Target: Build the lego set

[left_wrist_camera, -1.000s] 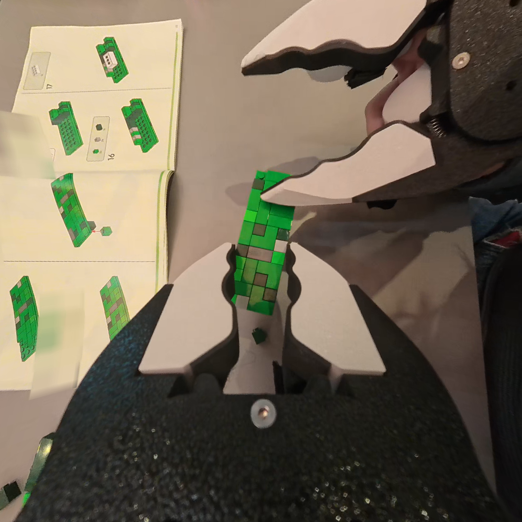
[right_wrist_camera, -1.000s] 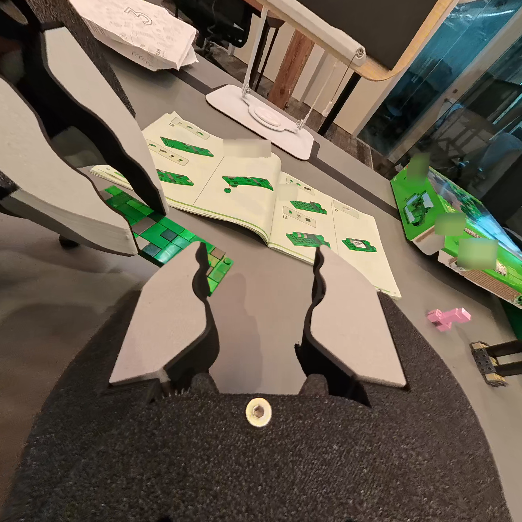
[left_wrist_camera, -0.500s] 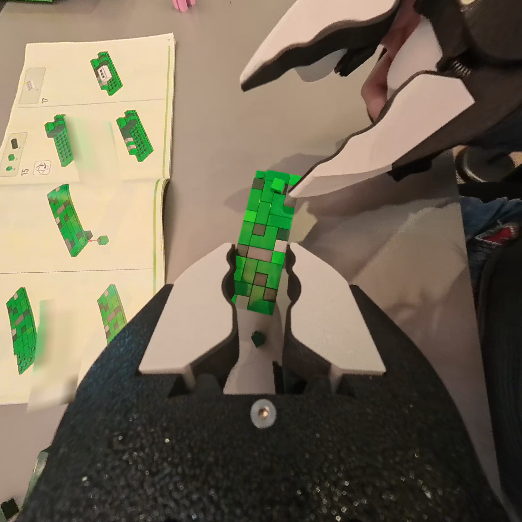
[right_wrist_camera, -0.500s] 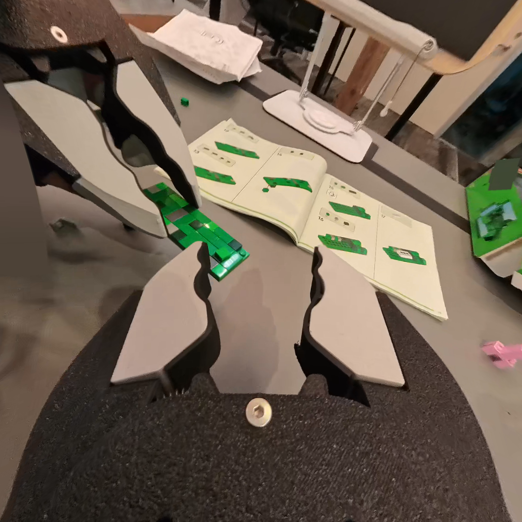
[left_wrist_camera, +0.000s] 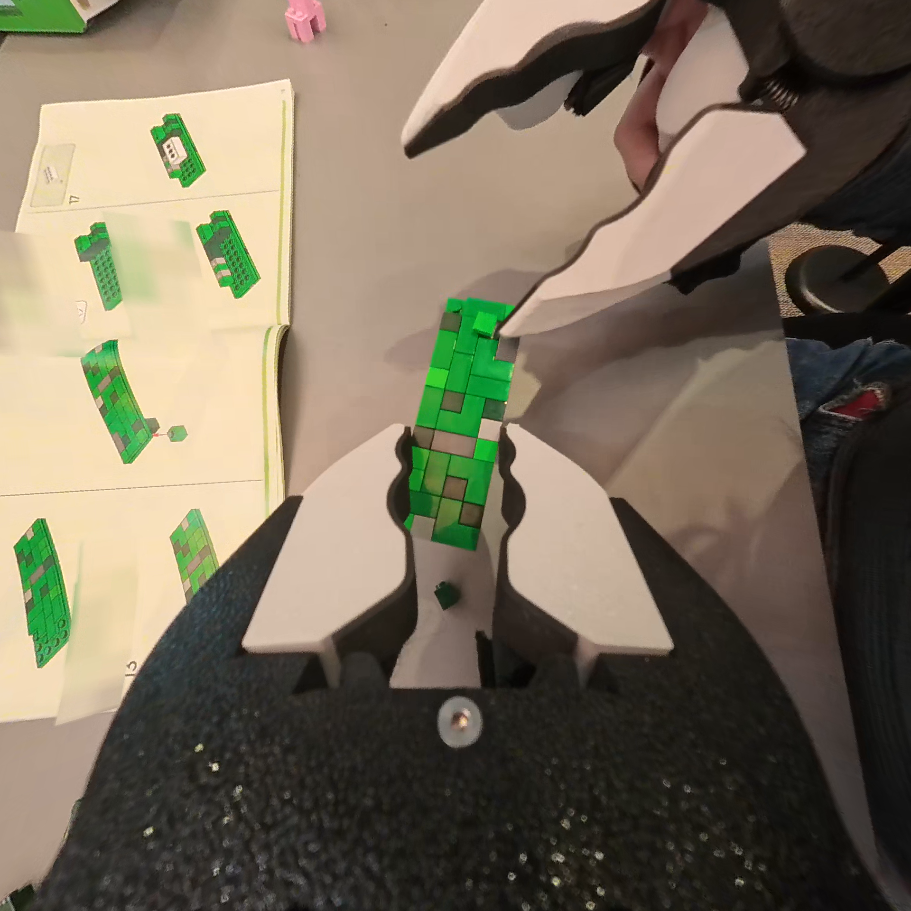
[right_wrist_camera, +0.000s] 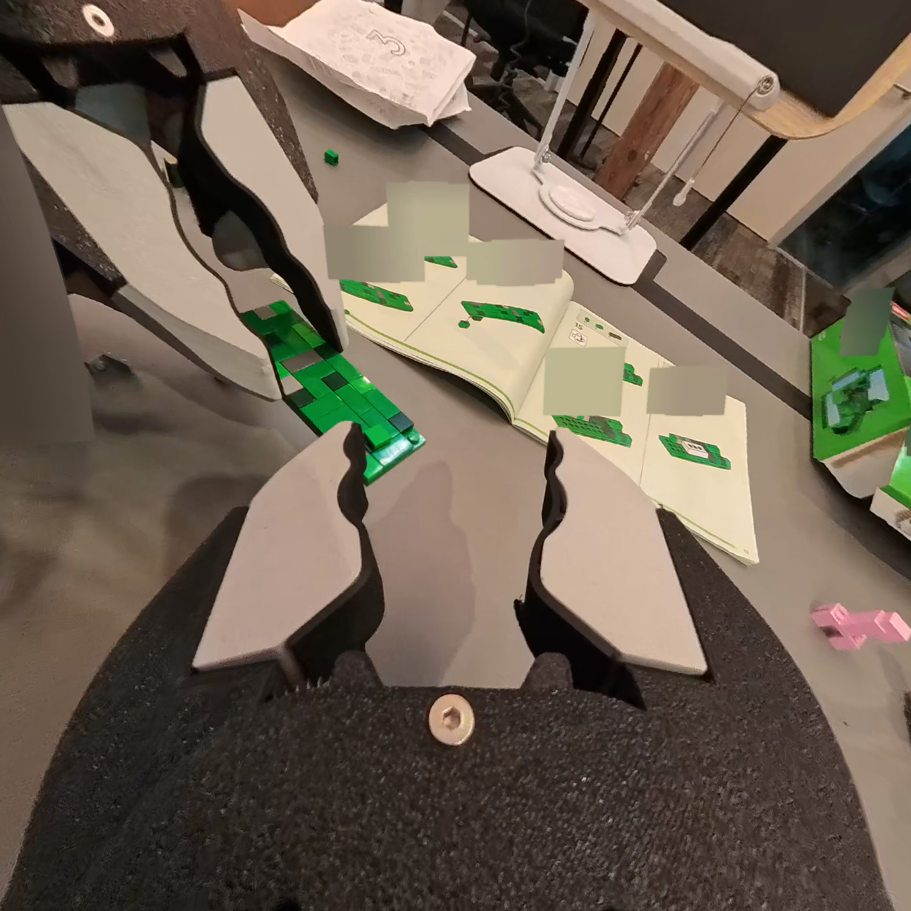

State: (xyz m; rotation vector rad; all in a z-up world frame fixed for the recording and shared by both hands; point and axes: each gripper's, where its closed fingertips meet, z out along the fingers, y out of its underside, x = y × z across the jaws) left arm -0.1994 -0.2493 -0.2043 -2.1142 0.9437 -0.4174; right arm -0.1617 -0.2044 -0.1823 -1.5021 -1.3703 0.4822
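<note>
So over that last second the right claw [left_wrist_camera: 488,236] lifted its lower finger [left_wrist_camera: 636,266] off the far end of the green plate build [left_wrist_camera: 463,389]. Earlier that fingertip was pressed flat on the tiles; it ended up just at the build's far right corner, tilted up more steeply. That uncovered a small bright green tile [left_wrist_camera: 484,324] sitting raised at the far end (it was hidden under the finger a second ago). The left wrist view also shifted, bringing a pink brick figure [left_wrist_camera: 304,19] into sight at the top of the worktop [left_wrist_camera: 365,207].
</note>
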